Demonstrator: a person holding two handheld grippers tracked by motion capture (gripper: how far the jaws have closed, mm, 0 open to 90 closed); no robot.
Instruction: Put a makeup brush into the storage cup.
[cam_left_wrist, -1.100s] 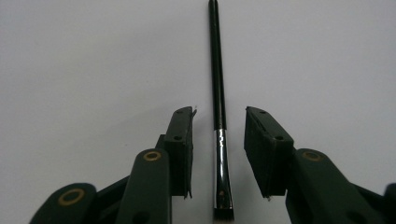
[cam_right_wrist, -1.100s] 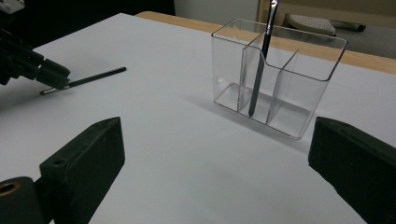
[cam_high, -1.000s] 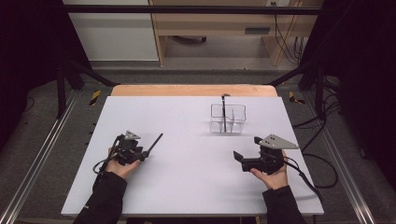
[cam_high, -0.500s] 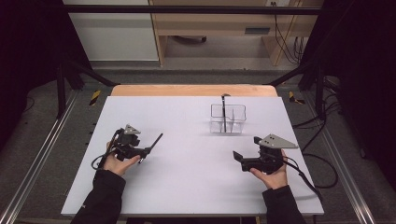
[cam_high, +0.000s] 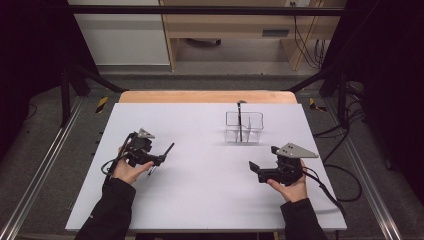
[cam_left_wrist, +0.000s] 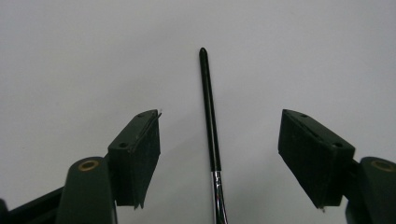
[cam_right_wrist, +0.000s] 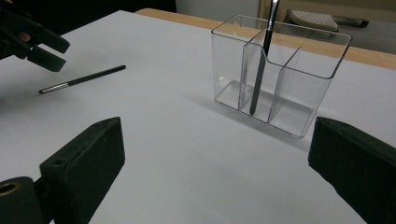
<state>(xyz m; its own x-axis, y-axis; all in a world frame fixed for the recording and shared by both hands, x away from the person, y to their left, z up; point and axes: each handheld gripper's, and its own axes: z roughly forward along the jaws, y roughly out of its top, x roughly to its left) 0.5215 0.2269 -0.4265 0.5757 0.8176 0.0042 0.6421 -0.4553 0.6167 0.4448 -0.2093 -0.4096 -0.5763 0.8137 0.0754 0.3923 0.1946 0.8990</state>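
Left claw (cam_left_wrist: 219, 154) wide open, empty, straddling brush (cam_left_wrist: 208, 112) lying lengthwise between jaws on surface (cam_high: 200, 200); right claw (cam_right_wrist: 219, 186) open, empty, farther off.

Two brushes are counted: one lying on the table (cam_high: 210, 200), brush (cam_right_wrist: 82, 79), one standing in the organizer, brush (cam_right_wrist: 259, 70). One clear organizer (cam_right_wrist: 299, 84), three compartments. Two grippers held.

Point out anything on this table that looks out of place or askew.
One brush lies flat on the bare table, between the open jaws of the left gripper, while another brush stands in the clear organizer. Nothing looks spilled or damaged.
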